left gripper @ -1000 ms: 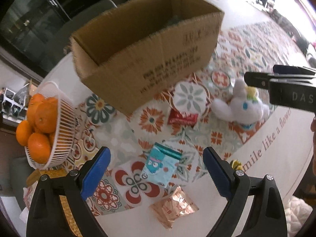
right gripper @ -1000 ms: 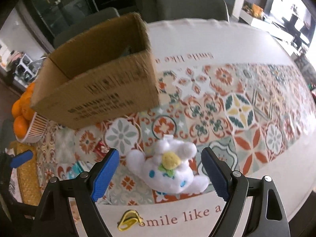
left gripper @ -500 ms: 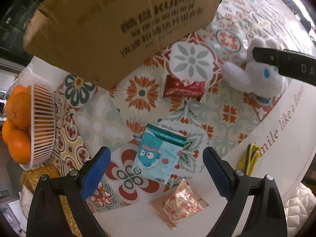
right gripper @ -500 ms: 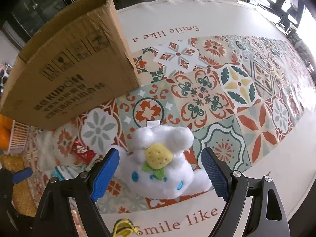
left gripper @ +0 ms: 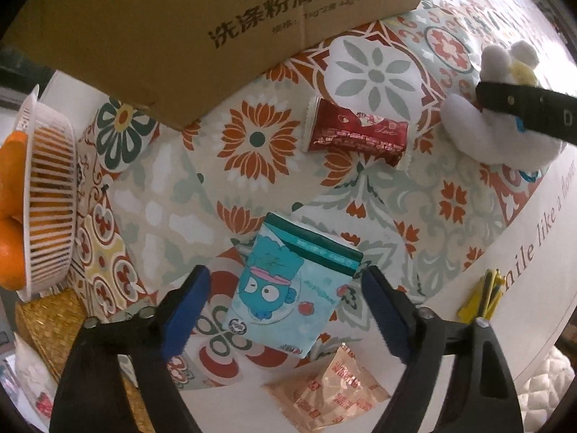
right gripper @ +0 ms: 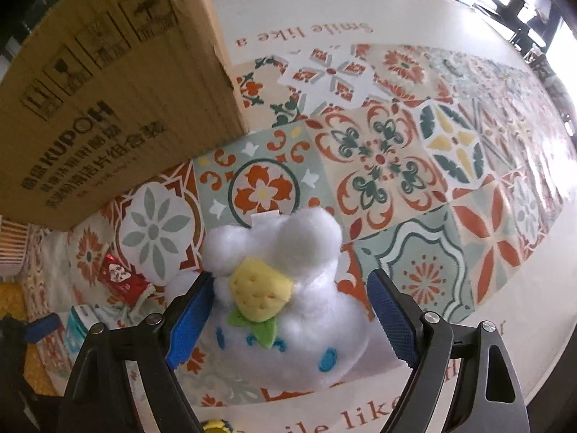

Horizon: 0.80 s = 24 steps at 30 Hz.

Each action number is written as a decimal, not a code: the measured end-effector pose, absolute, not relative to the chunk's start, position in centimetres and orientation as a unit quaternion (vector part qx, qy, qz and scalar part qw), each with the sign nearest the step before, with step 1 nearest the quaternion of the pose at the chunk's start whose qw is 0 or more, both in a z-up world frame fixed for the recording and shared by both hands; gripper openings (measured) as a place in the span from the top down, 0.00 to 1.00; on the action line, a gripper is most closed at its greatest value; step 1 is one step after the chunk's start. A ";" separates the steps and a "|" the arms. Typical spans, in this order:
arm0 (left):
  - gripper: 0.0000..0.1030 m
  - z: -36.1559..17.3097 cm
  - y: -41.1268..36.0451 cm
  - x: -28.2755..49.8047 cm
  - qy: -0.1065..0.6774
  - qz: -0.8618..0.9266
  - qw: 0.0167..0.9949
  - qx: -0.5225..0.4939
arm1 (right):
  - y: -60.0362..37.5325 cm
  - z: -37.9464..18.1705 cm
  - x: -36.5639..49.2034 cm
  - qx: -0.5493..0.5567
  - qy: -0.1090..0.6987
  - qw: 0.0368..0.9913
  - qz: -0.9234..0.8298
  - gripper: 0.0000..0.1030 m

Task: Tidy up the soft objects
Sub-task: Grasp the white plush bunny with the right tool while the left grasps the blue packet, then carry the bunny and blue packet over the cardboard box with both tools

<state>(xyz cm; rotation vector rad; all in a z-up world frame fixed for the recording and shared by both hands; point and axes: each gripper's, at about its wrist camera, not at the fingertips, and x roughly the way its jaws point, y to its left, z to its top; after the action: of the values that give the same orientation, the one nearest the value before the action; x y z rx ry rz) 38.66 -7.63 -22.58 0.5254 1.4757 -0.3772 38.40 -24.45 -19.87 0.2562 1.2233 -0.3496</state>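
A light blue cartoon-face pouch (left gripper: 288, 288) lies flat on the patterned tablecloth between the fingers of my open left gripper (left gripper: 286, 306), just above it. A white plush toy (right gripper: 288, 310) with a yellow strawberry lies between the blue pads of my open right gripper (right gripper: 288, 310); its left pad (right gripper: 191, 317) touches the plush. The plush also shows in the left wrist view (left gripper: 497, 133), under the right gripper's black finger. A cardboard box (left gripper: 216, 29) stands behind; in the right wrist view it (right gripper: 108, 101) is at the left.
A red snack packet (left gripper: 357, 133) lies between pouch and box. A pink-gold snack bag (left gripper: 328, 393) lies near the table's front edge, a yellow clip (left gripper: 483, 296) to its right. A white basket of oranges (left gripper: 43, 187) stands at the left on a woven mat (left gripper: 54, 328).
Both grippers have come down and forward. The left one now straddles the blue pouch; the right one now straddles the white plush, which was ahead of it before.
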 end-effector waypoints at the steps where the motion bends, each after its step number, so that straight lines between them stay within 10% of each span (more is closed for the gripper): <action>1: 0.26 -22.8 -7.6 38.5 0.661 -0.168 0.694 0.232 | -24.4 -20.1 38.5 0.121 0.571 0.796 -0.160 0.18; 24: 0.41 -21.3 -3.9 35.3 0.628 -0.150 0.763 0.034 | -21.9 -18.2 35.1 0.101 0.588 0.800 -0.063 0.31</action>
<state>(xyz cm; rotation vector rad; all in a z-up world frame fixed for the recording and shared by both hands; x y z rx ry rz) 35.30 -3.88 -21.30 0.0733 1.3657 -0.3264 35.07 -21.88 -18.21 0.2172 1.2603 -0.1344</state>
